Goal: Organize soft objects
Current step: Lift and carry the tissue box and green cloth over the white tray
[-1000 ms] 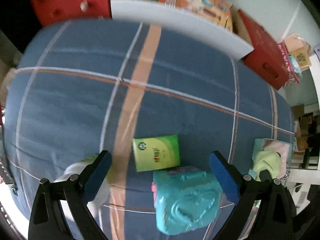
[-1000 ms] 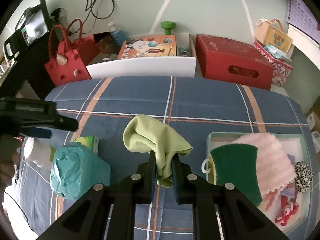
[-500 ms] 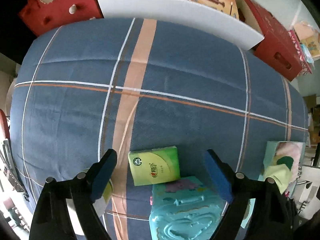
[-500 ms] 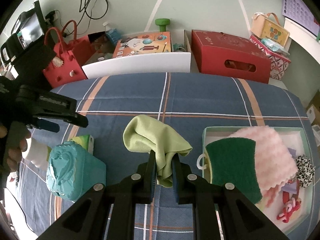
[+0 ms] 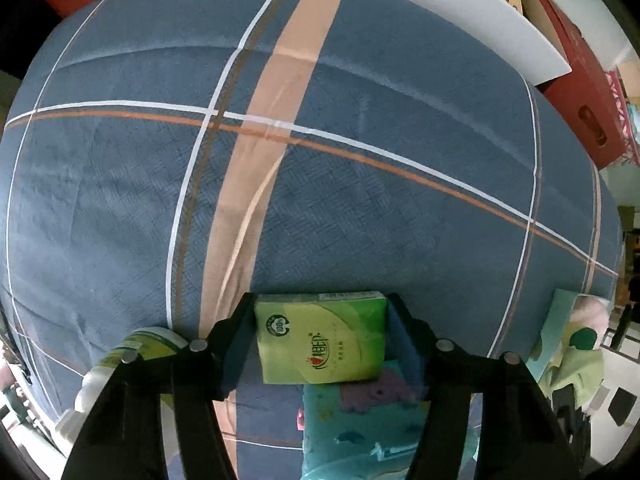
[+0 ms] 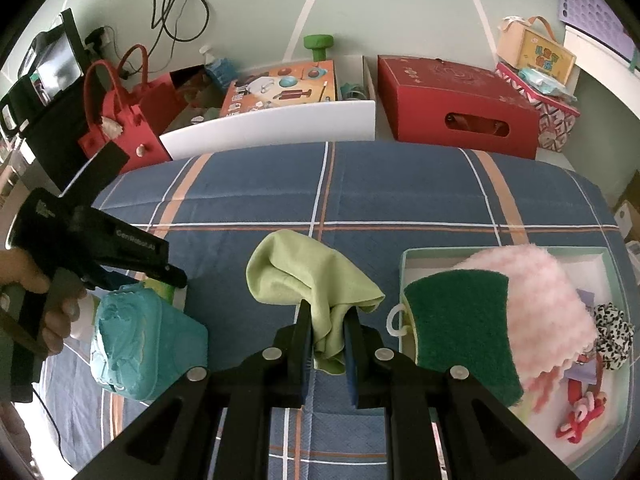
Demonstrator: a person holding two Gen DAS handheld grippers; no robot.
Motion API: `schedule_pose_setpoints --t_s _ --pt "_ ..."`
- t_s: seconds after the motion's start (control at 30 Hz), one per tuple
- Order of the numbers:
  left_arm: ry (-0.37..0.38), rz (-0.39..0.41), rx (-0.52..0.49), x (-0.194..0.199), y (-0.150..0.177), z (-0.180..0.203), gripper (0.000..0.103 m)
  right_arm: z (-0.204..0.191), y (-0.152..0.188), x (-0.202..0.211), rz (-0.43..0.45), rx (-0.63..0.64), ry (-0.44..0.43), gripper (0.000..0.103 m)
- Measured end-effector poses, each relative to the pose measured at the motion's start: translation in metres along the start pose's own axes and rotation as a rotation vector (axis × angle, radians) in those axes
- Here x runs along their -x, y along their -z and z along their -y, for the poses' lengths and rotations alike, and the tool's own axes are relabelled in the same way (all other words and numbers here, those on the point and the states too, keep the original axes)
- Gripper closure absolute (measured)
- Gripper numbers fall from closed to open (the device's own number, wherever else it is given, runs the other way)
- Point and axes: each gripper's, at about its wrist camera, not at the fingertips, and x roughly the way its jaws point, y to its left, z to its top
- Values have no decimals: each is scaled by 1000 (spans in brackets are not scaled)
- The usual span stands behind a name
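My left gripper (image 5: 321, 312) is shut on a green tissue pack (image 5: 322, 338), its jaws pressing both short sides, low over the blue plaid bed (image 5: 320, 184). A teal pouch (image 5: 360, 428) lies just below the pack. My right gripper (image 6: 329, 316) is shut on a light green cloth (image 6: 304, 272) and holds it above the bed. To its right a pale tray (image 6: 404, 264) holds a green sponge (image 6: 460, 320), a pink fluffy cloth (image 6: 536, 304) and small soft items. The left gripper (image 6: 132, 256) also shows in the right wrist view, over the teal pouch (image 6: 140, 344).
A white bottle (image 5: 120, 364) stands left of the tissue pack. Beyond the bed's far edge are a white board (image 6: 272, 128), a red bag (image 6: 124, 120), a red box (image 6: 456, 104) and a green dumbbell (image 6: 318, 46). The tray also shows in the left wrist view (image 5: 560, 320).
My left gripper came down and closed on the green tissue pack; it was open above it before. My right gripper has held the green cloth almost still.
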Motion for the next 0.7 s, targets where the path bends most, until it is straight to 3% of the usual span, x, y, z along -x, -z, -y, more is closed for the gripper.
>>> schedule_pose_setpoints --t_s 0.2,0.33,0.5,0.7 --pt "11 83 20 21 12 -12 39 6 0 4 7 -13 -8 89" --pt "16 194 13 55 29 -11 39 9 1 9 12 -18 -4 89" --pt "90 326 -6 96 63 -8 39 12 5 17 18 -23 -9 89" --pt "150 410 -5 117 89 -18 39 16 14 27 28 -19 -7 89"
